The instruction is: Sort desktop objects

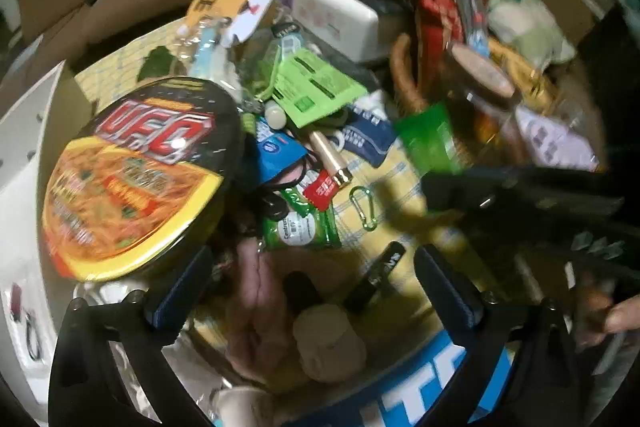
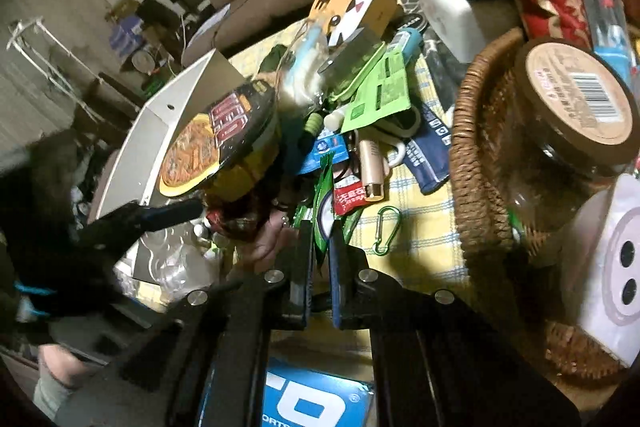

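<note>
My left gripper (image 1: 312,267) is open, jaws wide apart, above a pink plush (image 1: 256,307) and a cream roll (image 1: 328,343). A UFO noodle bowl (image 1: 136,175) sits tilted just left of its left finger; it also shows in the right wrist view (image 2: 224,143). My right gripper (image 2: 320,243) is shut on a green Centrum packet (image 2: 324,203), held edge-up between the blue pads; in the left wrist view the packet (image 1: 300,223) lies in the pile, and the right gripper's black body (image 1: 520,203) reaches in from the right.
Yellow checked cloth (image 2: 412,227) carries a green carabiner (image 2: 386,229), gold tube (image 2: 370,167), green card (image 1: 316,87), tiger box (image 2: 352,3) and white case (image 1: 340,15). A wicker basket (image 2: 472,155) with a lidded jar (image 2: 576,95) stands right. White box (image 2: 160,131) left.
</note>
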A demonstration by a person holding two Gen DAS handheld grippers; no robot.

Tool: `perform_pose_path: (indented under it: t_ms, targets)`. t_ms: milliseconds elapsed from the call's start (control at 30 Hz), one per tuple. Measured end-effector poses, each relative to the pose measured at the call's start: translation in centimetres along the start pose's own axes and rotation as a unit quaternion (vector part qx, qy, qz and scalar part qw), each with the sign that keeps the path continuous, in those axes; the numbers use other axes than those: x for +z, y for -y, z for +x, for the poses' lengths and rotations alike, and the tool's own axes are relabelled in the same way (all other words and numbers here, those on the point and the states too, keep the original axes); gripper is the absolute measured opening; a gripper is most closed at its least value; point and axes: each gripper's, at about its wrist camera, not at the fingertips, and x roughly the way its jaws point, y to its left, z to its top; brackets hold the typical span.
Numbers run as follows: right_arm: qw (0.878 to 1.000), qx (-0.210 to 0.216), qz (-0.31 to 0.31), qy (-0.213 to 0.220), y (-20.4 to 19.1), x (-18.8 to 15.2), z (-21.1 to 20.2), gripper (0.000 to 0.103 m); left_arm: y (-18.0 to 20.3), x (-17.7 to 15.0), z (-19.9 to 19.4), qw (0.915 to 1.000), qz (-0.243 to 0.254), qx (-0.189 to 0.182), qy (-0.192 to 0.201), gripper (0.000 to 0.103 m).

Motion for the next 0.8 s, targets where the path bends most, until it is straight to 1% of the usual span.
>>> perform_pose_path:
  t_ms: [67,133,200,267,367,400,500,533,600,633,700,733,800]
  targets:
    - [1.000,-0.007,-0.001,0.006,0.5,0.0,-0.3,0.007,0.5,0.3,1.2,0.9999,0.008,0.009,-0.010,0.099]
    - [1.000,-0.004,-0.001,0.010,0.7,0.0,-0.8,0.007,0.9,0.6,2.4,0.9995,0.017,0.021,-0.017,0.099]
    - [1.000,0.001,-0.003,0.012,0.8,0.2,-1.3,0.007,1.6,0.9,3.3,0.9982,0.035,0.044,-0.021,0.099]
    - [1.000,0.004,-0.005,0.014,0.8,0.1,-1.8,0.007,2.1,1.1,4.3,0.9971,0.042,0.053,-0.033,0.099]
    - [1.000,0.010,-0.008,0.014,0.8,0.0,-2.0,0.007,2.5,1.2,4.4,0.9981,0.019,0.043,-0.041,0.099]
    - [1.000,0.012,-0.009,0.015,0.8,0.0,-2.2,0.007,2.7,1.3,4.5,0.9979,0.011,0.047,-0.042,0.098]
    - [1.000,0.021,-0.005,0.018,0.9,0.2,-2.5,0.007,2.6,1.5,5.0,0.9979,-0.012,0.042,-0.048,0.091]
    - [1.000,0.022,-0.005,0.019,0.9,0.1,-2.6,0.007,2.6,1.5,5.0,0.9976,-0.021,0.042,-0.051,0.090]
    - [1.000,0.022,-0.005,0.020,0.9,0.1,-2.7,0.007,3.1,1.4,4.8,0.9983,-0.021,0.029,-0.047,0.090]
    - [1.000,0.024,-0.005,0.019,0.9,0.1,-2.7,0.007,3.2,1.4,4.8,0.9980,-0.018,0.035,-0.049,0.090]
    - [1.000,0.023,-0.005,0.019,0.9,0.0,-2.7,0.007,2.8,1.2,5.5,0.9957,-0.011,0.068,-0.062,0.090]
    - [1.000,0.023,-0.005,0.019,0.9,0.0,-2.7,0.007,1.9,1.1,6.1,0.9934,-0.013,0.088,-0.072,0.090]
    - [1.000,0.023,-0.005,0.018,0.9,0.0,-2.7,0.007,0.1,0.7,7.1,0.9921,-0.027,0.087,-0.086,0.090]
